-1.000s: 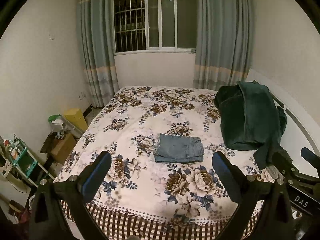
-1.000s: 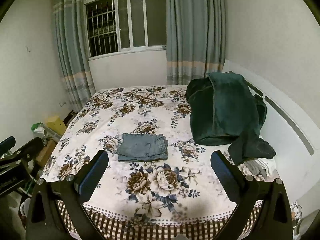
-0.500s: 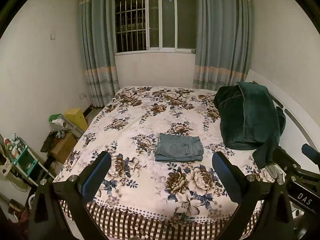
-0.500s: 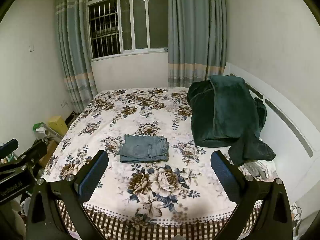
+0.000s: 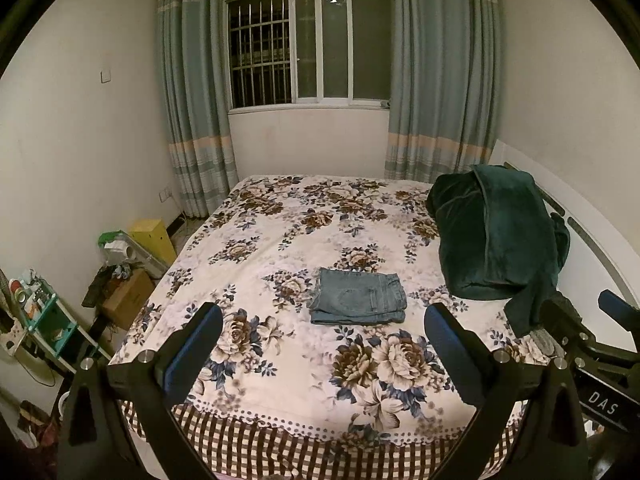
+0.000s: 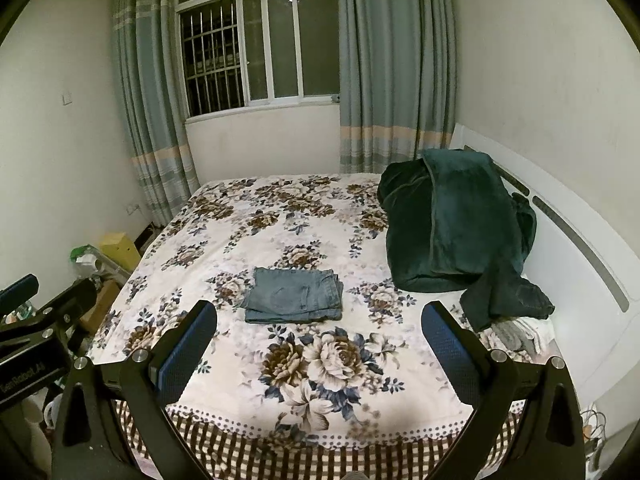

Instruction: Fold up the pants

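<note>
A pair of blue jeans [image 5: 359,297] lies folded into a small flat rectangle near the middle of the floral bed cover [image 5: 280,240]; it also shows in the right wrist view [image 6: 294,296]. My left gripper [image 5: 322,344] is open and empty, held back above the foot edge of the bed, well short of the jeans. My right gripper [image 6: 318,344] is open and empty too, likewise over the foot edge. The right gripper's body shows at the right of the left wrist view [image 5: 580,336], and the left gripper's at the left of the right wrist view [image 6: 36,320].
A dark green blanket [image 5: 496,236] is heaped at the bed's right side against the white headboard [image 6: 580,248]. Boxes and clutter [image 5: 128,264] and a small green shelf [image 5: 44,316] stand on the floor to the left. A window [image 5: 308,48] with curtains is behind.
Both grippers have drawn back and risen slightly from the bed, so the jeans look a little farther away. The jeans have not moved. Both grippers stay open.
</note>
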`<act>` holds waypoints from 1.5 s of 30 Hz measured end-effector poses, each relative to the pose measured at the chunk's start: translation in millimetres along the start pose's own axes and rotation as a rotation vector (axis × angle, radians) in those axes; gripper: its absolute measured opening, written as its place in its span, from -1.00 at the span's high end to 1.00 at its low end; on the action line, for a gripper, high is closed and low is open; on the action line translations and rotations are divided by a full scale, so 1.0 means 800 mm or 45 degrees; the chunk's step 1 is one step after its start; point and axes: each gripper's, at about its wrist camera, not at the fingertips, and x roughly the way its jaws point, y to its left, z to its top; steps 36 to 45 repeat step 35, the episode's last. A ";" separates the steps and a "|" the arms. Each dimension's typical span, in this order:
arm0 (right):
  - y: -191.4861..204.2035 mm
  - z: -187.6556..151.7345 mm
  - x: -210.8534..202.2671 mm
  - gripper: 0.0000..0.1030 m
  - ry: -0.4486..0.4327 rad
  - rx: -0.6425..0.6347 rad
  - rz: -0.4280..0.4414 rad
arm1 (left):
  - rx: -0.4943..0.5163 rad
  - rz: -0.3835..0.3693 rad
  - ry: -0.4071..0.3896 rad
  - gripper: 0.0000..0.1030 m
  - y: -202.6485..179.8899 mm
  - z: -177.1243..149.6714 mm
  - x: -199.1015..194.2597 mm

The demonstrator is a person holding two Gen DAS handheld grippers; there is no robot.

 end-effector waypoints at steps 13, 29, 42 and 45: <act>-0.003 -0.007 -0.003 -1.00 0.008 0.015 0.005 | 0.015 -0.001 -0.003 -1.00 0.001 0.004 -0.011; -0.008 -0.010 -0.005 -1.00 0.002 0.019 0.002 | 0.015 -0.005 0.000 -1.00 0.004 0.004 -0.011; -0.008 -0.011 -0.005 -1.00 0.001 0.023 0.000 | 0.018 0.001 -0.014 -1.00 0.010 0.007 -0.014; -0.008 -0.011 -0.005 -1.00 0.001 0.023 0.000 | 0.018 0.001 -0.014 -1.00 0.010 0.007 -0.014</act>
